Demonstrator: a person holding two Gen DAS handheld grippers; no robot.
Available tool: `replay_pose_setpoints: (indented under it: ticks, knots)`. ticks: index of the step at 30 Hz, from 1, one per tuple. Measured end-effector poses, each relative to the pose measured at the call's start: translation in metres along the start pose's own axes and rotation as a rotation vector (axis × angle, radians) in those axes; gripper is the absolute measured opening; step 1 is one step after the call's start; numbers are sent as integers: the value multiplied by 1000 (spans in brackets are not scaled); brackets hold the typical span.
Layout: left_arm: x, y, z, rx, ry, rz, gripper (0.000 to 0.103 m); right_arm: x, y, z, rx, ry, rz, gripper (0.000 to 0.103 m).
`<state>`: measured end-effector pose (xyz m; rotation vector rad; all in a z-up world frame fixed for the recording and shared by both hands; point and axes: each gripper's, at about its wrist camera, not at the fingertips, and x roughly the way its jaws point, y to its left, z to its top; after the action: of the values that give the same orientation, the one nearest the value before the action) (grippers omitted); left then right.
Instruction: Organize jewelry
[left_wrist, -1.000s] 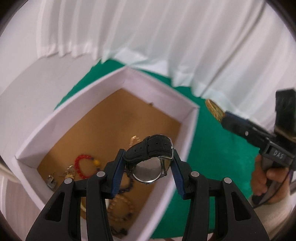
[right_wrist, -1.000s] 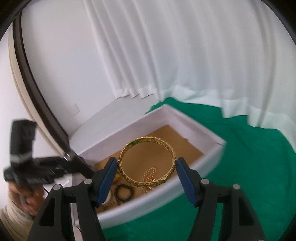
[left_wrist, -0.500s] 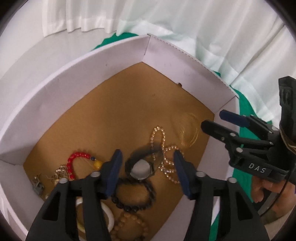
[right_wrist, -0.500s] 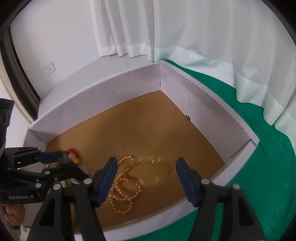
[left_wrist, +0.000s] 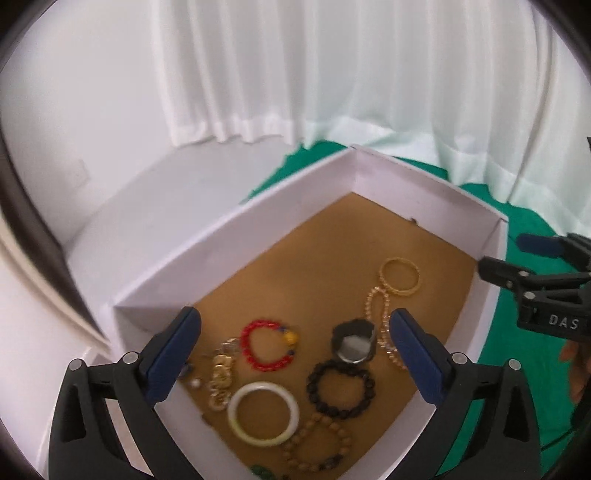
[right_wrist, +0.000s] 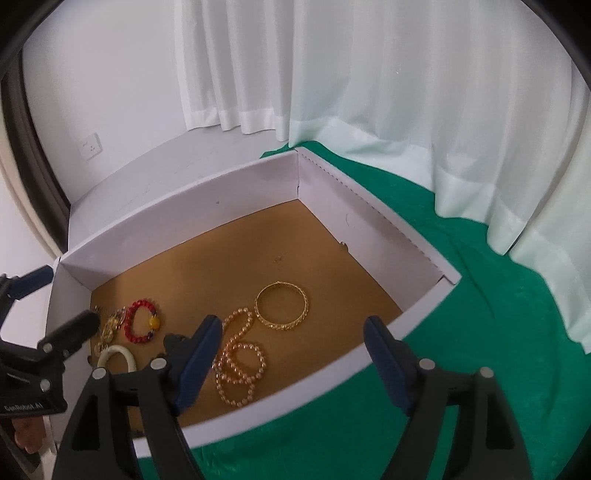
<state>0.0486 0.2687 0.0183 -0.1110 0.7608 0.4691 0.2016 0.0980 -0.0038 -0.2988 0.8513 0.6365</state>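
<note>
A white box (left_wrist: 280, 221) with a brown floor holds the jewelry. The black-strap watch (left_wrist: 354, 345) lies on the floor beside a black bead bracelet (left_wrist: 341, 387). The gold bangle (right_wrist: 282, 305) lies flat next to a pearl necklace (right_wrist: 238, 360); the bangle also shows in the left wrist view (left_wrist: 400, 277). A red bead bracelet (left_wrist: 266, 345) and a white bangle (left_wrist: 263, 413) lie nearby. My left gripper (left_wrist: 295, 354) is open and empty above the box's near side. My right gripper (right_wrist: 293, 362) is open and empty above the box's front wall.
The box (right_wrist: 369, 206) sits on a green cloth (right_wrist: 480, 332). White curtains (right_wrist: 369, 74) hang behind it. A white floor (right_wrist: 166, 166) and a wall socket (right_wrist: 91, 146) lie to the left. Gold chains (left_wrist: 221, 373) and a brown bead bracelet (left_wrist: 317, 443) also lie in the box.
Both grippers opened: the left let go of the watch and the right let go of the gold bangle. Both pieces now lie in the box, and both grippers have drawn back and up.
</note>
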Motion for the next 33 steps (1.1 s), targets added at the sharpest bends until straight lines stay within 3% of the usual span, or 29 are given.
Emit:
replay_pose_setpoints:
  ticks: [3, 14, 33]
  knots:
    - [-5, 5, -5, -8, 34, 56, 102, -9, 10, -4, -43, 9, -29, 81]
    - [-4, 22, -20, -125, 183, 7, 102, -6, 38, -15, -93, 84, -16, 81]
    - [3, 30, -22, -150, 217, 34, 102, 1, 56, -18, -86, 118, -8, 81]
